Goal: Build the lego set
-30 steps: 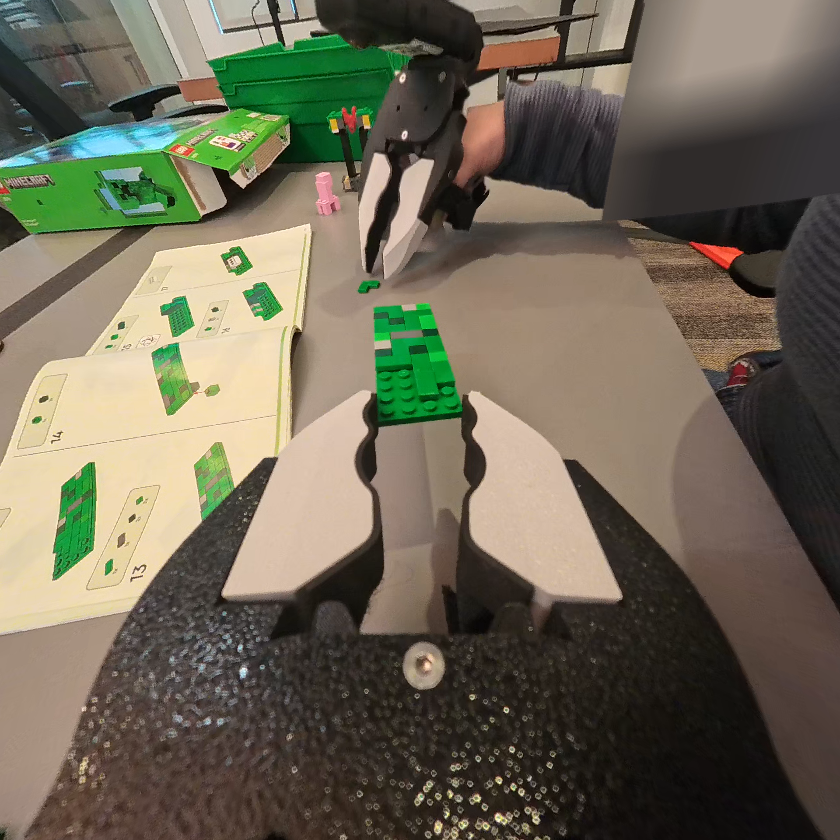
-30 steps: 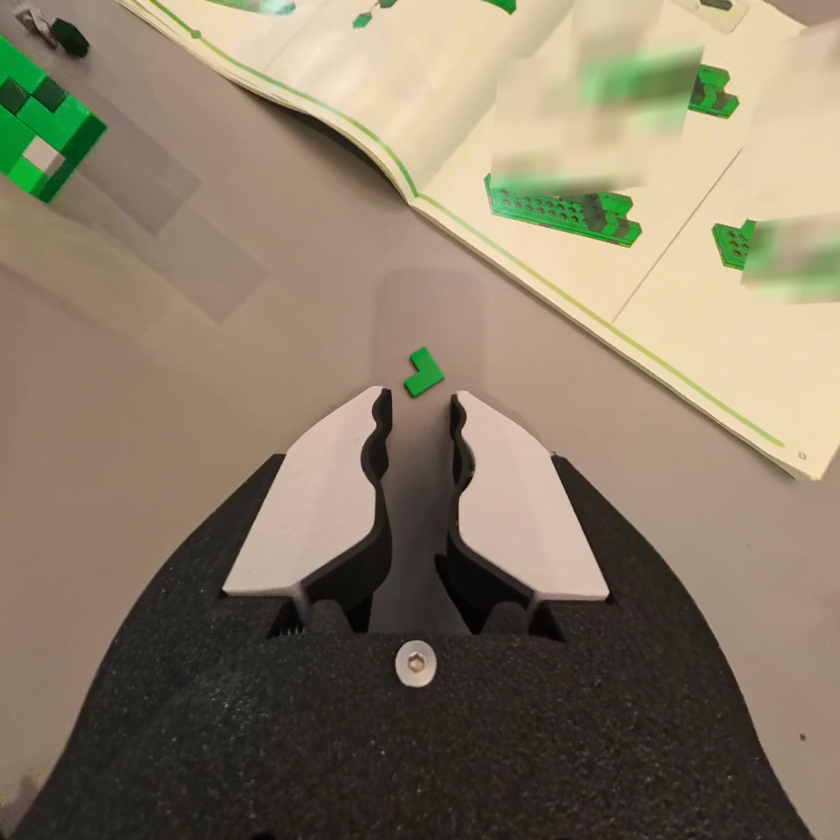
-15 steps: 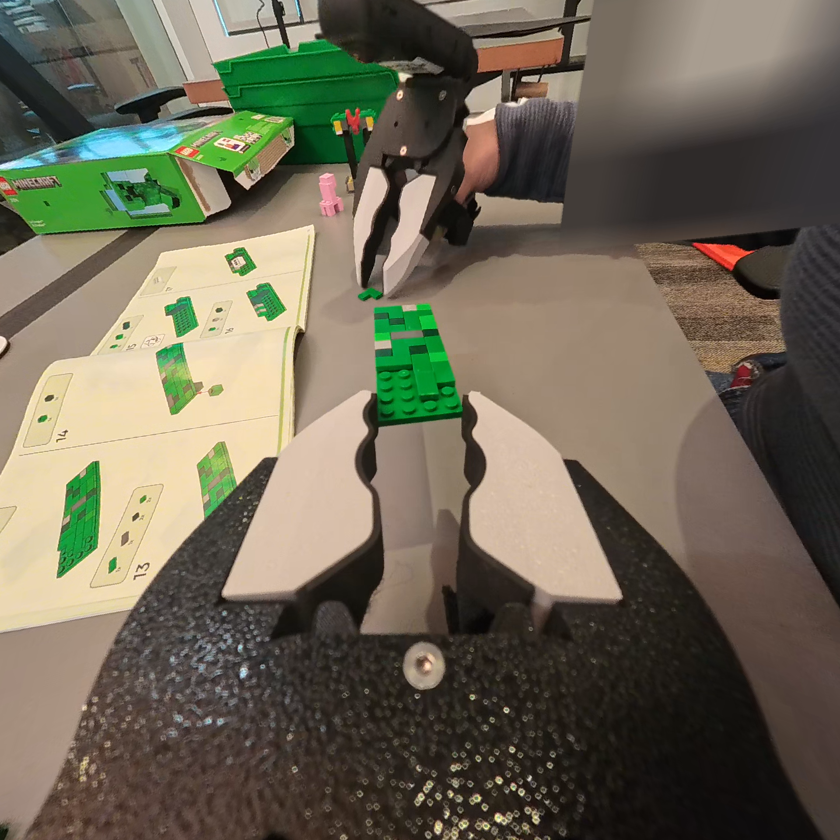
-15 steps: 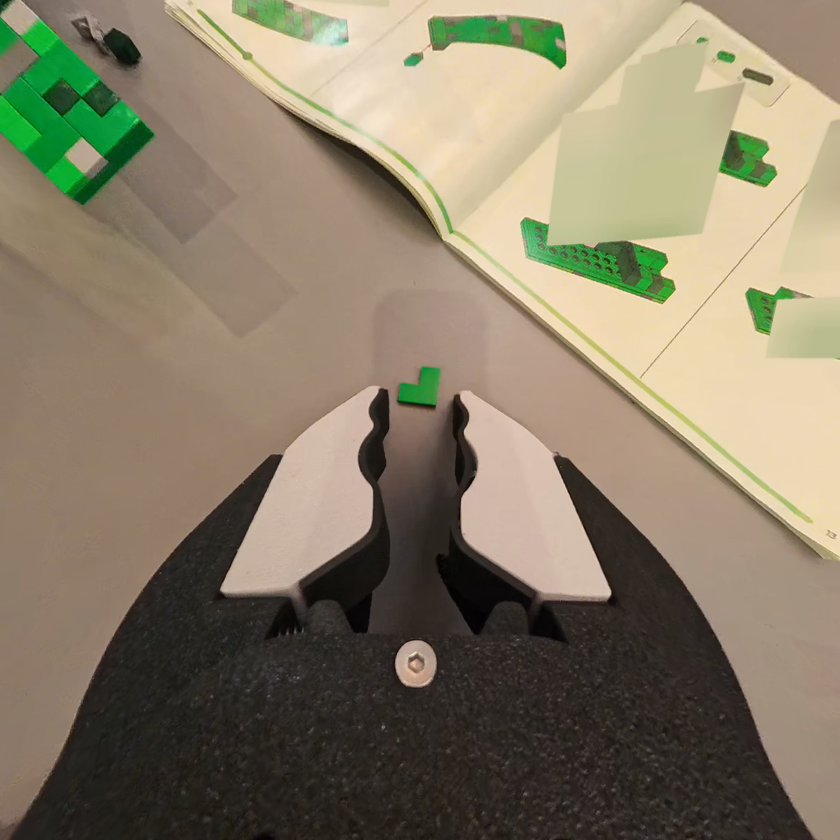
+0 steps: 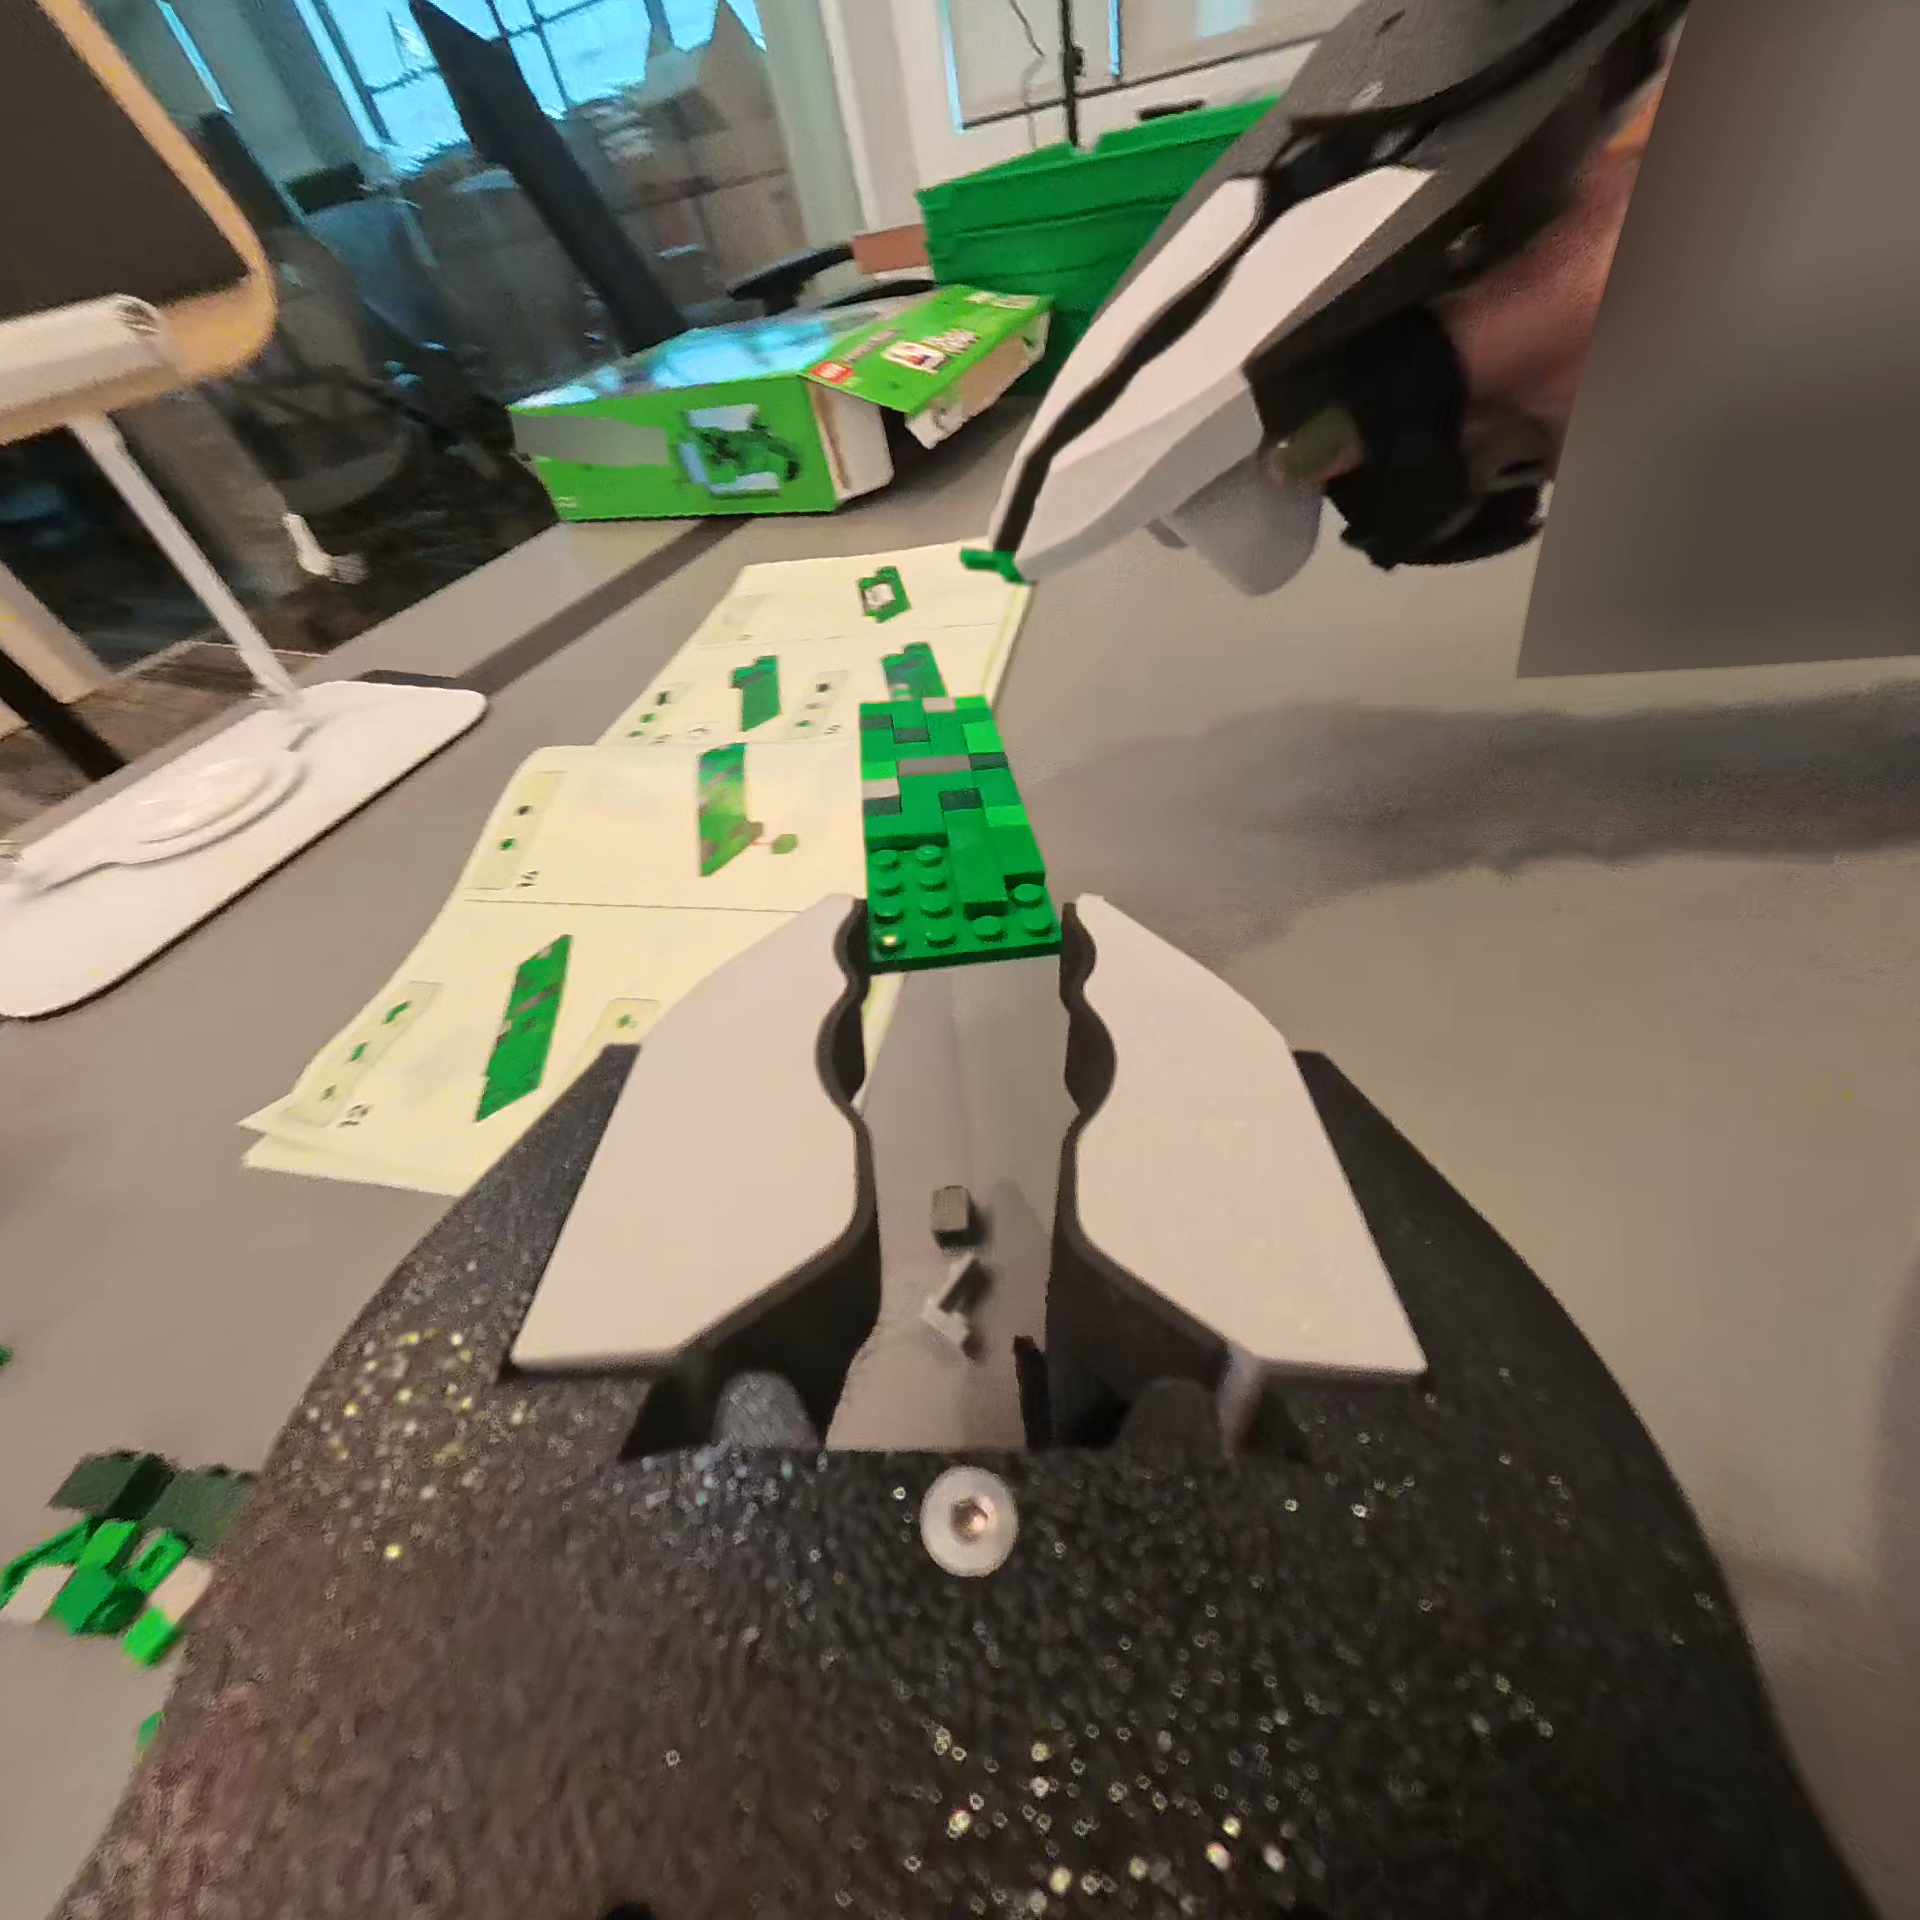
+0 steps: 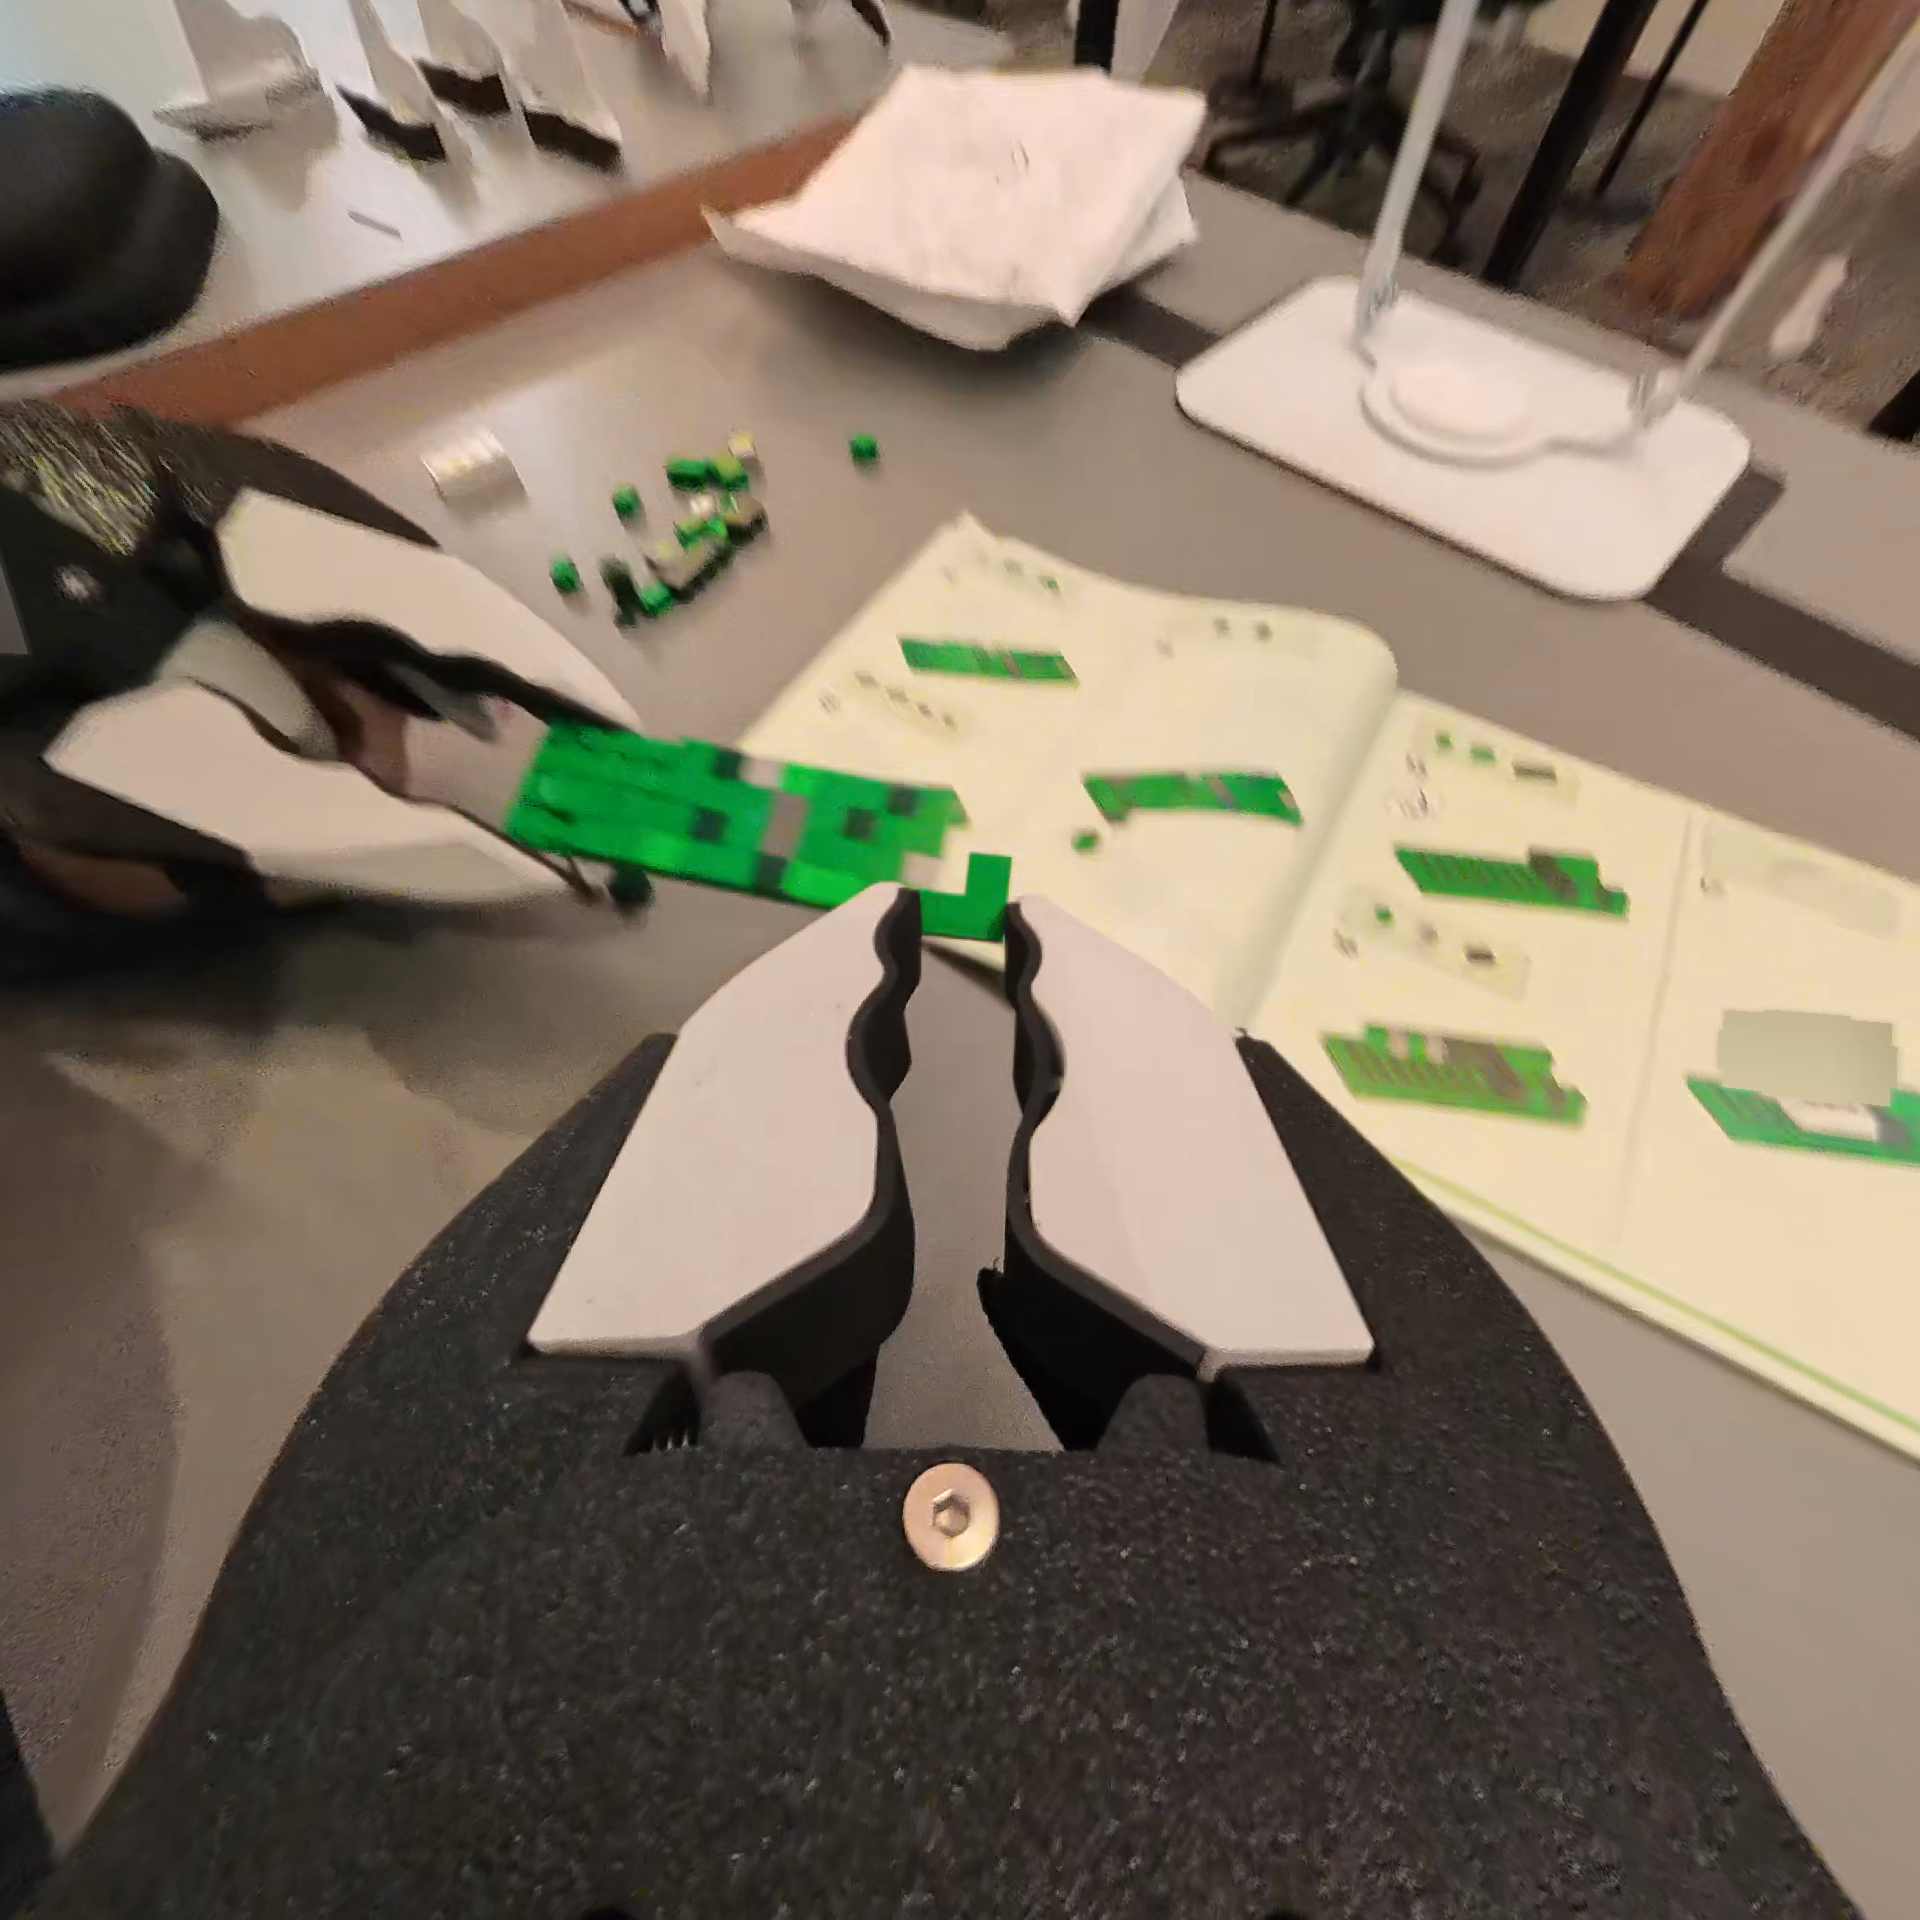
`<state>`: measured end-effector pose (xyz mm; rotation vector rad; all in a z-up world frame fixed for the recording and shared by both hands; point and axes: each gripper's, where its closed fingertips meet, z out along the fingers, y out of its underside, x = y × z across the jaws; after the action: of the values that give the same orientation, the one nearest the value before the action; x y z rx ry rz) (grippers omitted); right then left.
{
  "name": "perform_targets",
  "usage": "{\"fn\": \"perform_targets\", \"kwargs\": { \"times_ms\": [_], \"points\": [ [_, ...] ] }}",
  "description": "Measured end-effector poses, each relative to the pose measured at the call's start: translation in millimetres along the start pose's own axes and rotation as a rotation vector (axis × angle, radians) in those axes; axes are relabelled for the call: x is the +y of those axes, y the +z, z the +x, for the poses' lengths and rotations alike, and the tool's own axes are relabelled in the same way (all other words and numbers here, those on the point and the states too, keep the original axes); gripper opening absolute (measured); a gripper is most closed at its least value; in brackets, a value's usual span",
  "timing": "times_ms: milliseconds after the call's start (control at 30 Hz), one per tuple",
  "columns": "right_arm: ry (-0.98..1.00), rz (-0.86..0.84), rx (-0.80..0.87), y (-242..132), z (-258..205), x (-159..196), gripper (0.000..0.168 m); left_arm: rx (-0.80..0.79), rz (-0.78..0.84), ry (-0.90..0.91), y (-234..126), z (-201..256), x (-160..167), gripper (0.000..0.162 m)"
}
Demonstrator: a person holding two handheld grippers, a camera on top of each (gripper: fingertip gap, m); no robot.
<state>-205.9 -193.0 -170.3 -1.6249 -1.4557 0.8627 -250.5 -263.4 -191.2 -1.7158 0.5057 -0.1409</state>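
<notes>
My left gripper (image 5: pixel 961 930) is shut on the near end of a long green plate assembly (image 5: pixel 951 821) with dark green and grey tiles, held above the table. It also shows in the right wrist view (image 6: pixel 727 810), held by the left gripper (image 6: pixel 530 769). My right gripper (image 6: pixel 964 914) is shut on a small green L-shaped tile (image 6: pixel 977 899), held just off the far end of the assembly. In the left wrist view the right gripper (image 5: pixel 1013 561) hangs above and beyond the assembly with the tile (image 5: pixel 987 562) at its tips.
An open instruction booklet (image 6: pixel 1403 914) lies on the grey table (image 5: pixel 1455 987). Loose green and grey bricks (image 6: pixel 686 530) lie beyond it. A white lamp base (image 6: pixel 1475 457), folded white cloth (image 6: pixel 977 208) and a green set box (image 5: pixel 748 436) stand farther out. Two small dark pieces (image 5: pixel 951 1216) lie under my left gripper. The left gripper's tips are roughly 9 centimetres from the right gripper's.
My right gripper closed on the L-shaped tile and lifted it off the table. My left gripper lifted the assembly and swung left, and the two now sit close together.
</notes>
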Motion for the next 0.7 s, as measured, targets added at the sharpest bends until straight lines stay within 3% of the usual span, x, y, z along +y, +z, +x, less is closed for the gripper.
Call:
{"fn": "perform_targets", "kwargs": {
  "times_ms": [200,700],
  "points": [
    [-0.060,-0.044,0.005,38,-64,-24,0.015,-0.082,0.006,0.036,-5,-9,-2,0.034],
    [-0.043,-0.134,0.035,47,-74,-18,0.015,-0.083,0.018,0.080,-6,-6,-5,0.034]
  ]
}}
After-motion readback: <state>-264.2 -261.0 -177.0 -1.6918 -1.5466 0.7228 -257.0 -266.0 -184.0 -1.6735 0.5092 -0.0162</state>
